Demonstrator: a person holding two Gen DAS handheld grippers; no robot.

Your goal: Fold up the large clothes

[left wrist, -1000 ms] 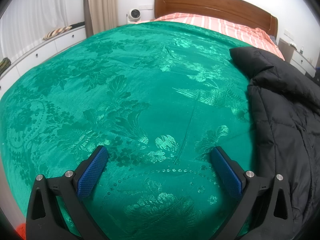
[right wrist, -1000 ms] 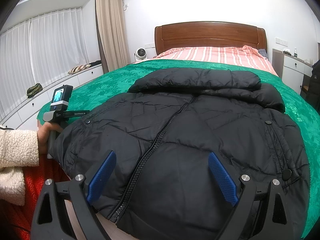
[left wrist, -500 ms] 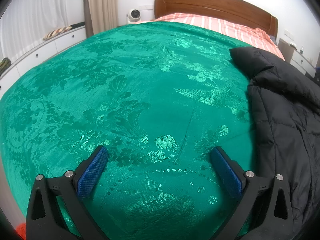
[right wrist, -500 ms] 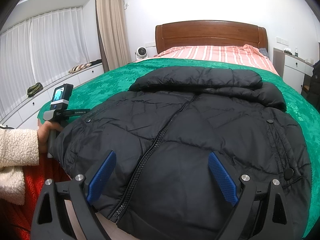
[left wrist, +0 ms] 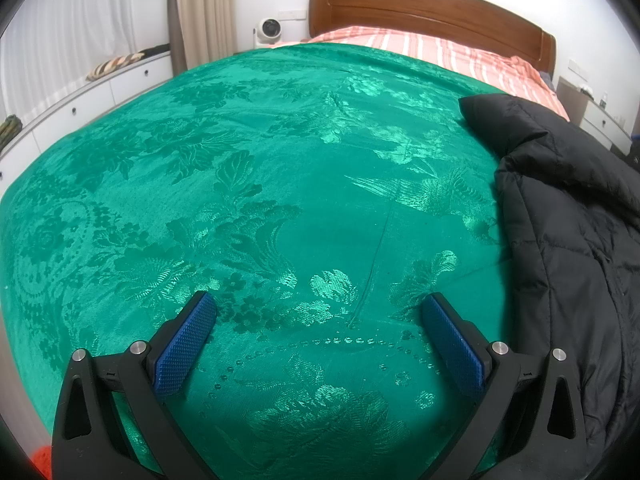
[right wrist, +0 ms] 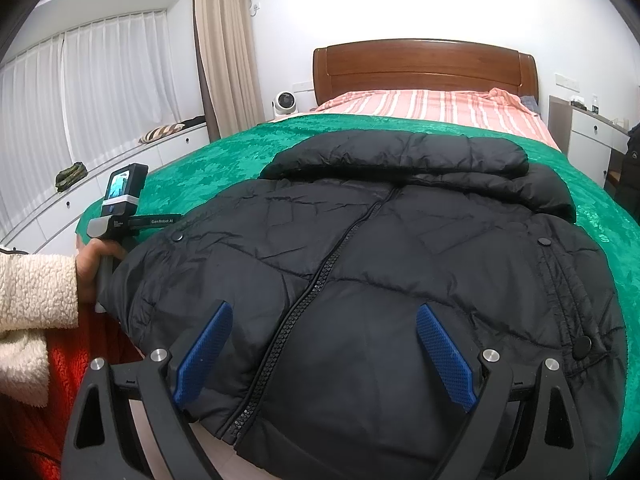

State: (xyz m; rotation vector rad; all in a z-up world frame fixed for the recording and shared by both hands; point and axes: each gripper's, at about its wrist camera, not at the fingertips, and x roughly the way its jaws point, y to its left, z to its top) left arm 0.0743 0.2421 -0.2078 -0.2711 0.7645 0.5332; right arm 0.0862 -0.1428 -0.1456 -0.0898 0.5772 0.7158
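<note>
Jacket (right wrist: 400, 280) lies zipped on the green bedspread (left wrist: 280, 160); my right gripper (right wrist: 324, 352), spread wide, sees its whole front. My left gripper (left wrist: 320, 340), equally spread, catches only its edge.

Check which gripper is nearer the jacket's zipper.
Right. The right gripper hovers open directly over the zipper; the left gripper is open over bare green bedspread, beside the jacket.

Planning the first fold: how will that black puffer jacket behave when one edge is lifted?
The black puffer jacket looks quilted and puffy, so probably floppy yet springy, resisting flat creases. Its smooth shell may slide over the shiny green bedspread.
</note>
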